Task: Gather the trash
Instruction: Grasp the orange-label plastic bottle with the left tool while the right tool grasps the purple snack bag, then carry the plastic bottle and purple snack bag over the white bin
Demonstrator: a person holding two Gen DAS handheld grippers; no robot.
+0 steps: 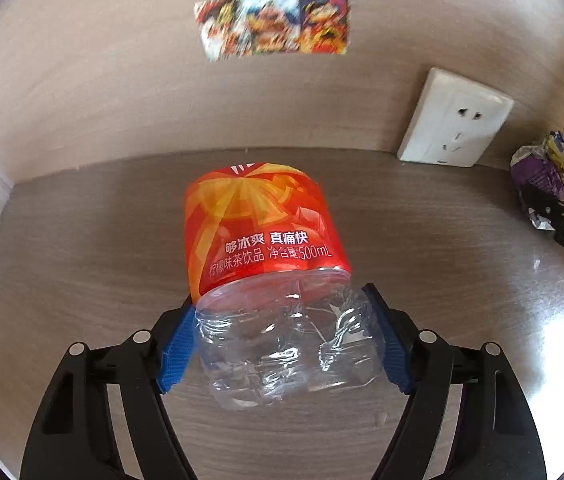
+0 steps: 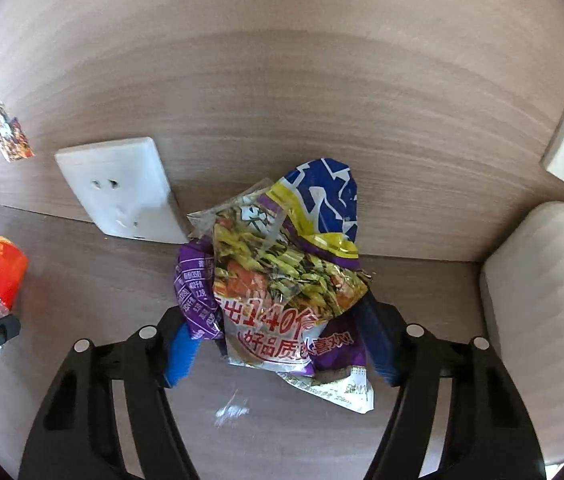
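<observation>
- On the left, our left gripper (image 1: 288, 338) has its jaws pinching the clear bottom end of an empty plastic bottle (image 1: 265, 248) with a red and orange label. The blue pads press on both sides of it.
- The bottle lies on the brown wooden desk (image 1: 81, 260), with its label end pointing away from us toward the back wall.
- On the right, our right gripper (image 2: 279, 340) has its jaws squeezing a crumpled snack bag (image 2: 282, 280), purple, yellow and blue. The bag sits on the desk close to the wall.
- We think the job has only started. Both pieces of trash are grabbed, but neither looks lifted yet, and we see no bin anywhere. Lifting and carrying them away is still left.
- The desk has a small white smudge (image 2: 231, 408) near the bag.
- The wall behind is pale wood. A white socket (image 2: 121, 190) sits low on it, colourful stickers (image 1: 277, 20) hang higher up, and a white ribbed thing (image 2: 542, 320) stands at the far right.
</observation>
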